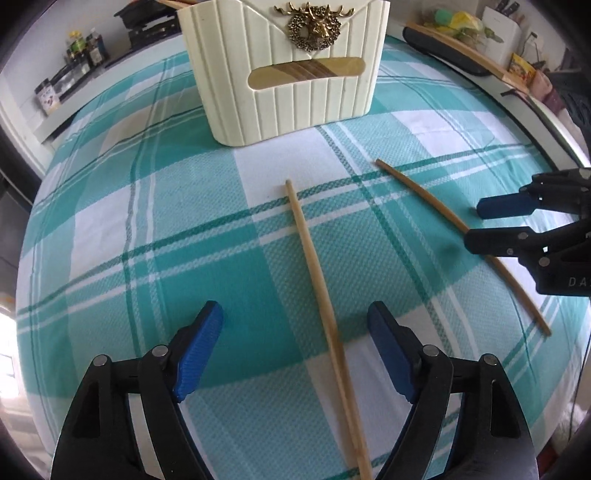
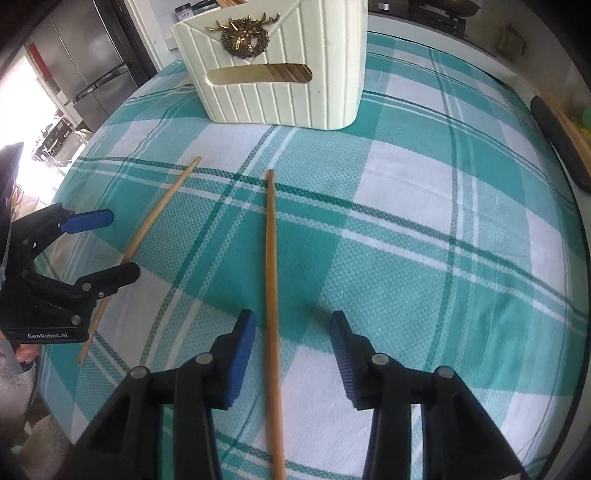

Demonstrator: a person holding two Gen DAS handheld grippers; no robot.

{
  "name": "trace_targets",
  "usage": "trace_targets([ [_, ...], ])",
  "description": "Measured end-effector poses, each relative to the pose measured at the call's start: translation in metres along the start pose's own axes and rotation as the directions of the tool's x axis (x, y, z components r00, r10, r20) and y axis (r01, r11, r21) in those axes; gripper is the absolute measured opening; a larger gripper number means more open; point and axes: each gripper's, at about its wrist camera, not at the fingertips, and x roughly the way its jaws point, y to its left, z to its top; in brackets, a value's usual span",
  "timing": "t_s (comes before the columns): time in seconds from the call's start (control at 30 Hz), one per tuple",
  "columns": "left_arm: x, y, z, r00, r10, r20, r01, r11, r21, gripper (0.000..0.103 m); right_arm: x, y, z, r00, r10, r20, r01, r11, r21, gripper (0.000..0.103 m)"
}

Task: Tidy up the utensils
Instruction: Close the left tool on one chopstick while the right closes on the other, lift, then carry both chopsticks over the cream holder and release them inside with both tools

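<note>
**pix_fan:** ok so what's on the bench? I see a teal and white plaid tablecloth (image 1: 155,229) and a cream ribbed holder (image 1: 284,74) at the far side with a gold deer-head badge (image 1: 314,27) on its front.

**umi_guy:** yep, and through the slot in the holder's front you can see some wooden sticks already inside. Two loose chopsticks lie flat on the cloth, well short of the holder, apart from each other and fanning out a bit.

**pix_fan:** where are the grippers?

**umi_guy:** left gripper (image 1: 295,325) is spread wide, with the left chopstick (image 1: 314,273) running between its blue pads (image 1: 201,350), not touching either as far as I can tell. Same deal on the other side: right gripper (image 2: 291,332) is spread too, straddling the right chopstick (image 2: 272,277), nothing pinched.

**pix_fan:** so each one sits over its own stick?

**umi_guy:** pretty much. In the right wrist view the left one comes in from the side, fingers apart, across its stick. Whether the fingers touch the cloth, can't tell.
</note>
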Motion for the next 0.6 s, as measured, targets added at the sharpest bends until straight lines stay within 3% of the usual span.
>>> trace_targets([
  [0.07,0.005,-0.002,0.015,1.000,-0.006,0.000,0.006,1.000,0.002,0.062,0.008,0.002,0.020,1.000,-0.016,0.015,0.016,1.000,0.001,0.041],
  [0.1,0.006,-0.002,0.022,1.000,-0.014,0.004,0.014,1.000,0.001,0.045,0.012,0.004,0.029,1.000,-0.022,0.016,0.022,1.000,0.000,0.035],
  [0.13,0.007,-0.002,0.026,1.000,-0.015,0.003,0.015,1.000,-0.002,0.021,0.015,0.007,0.036,0.999,-0.038,0.021,0.038,0.999,-0.004,0.017],
  [0.17,0.008,-0.002,0.029,1.000,-0.013,0.000,0.013,1.000,-0.005,0.008,0.017,0.009,0.042,0.998,-0.057,0.024,0.057,0.998,-0.007,0.007],
  [0.27,-0.003,0.004,0.031,0.999,-0.034,0.034,0.036,0.998,-0.046,0.005,0.011,0.009,0.048,0.998,-0.019,0.061,0.017,0.999,0.031,0.007],
  [0.37,-0.041,0.017,0.023,0.985,-0.087,0.147,0.101,0.991,-0.087,0.005,-0.025,0.006,0.040,0.984,0.040,0.176,-0.048,0.998,0.040,0.007],
  [0.6,-0.140,0.032,0.004,0.908,-0.182,0.378,0.233,0.968,-0.095,0.005,-0.132,0.004,0.009,0.894,0.121,0.432,-0.119,0.992,-0.031,0.007],
])
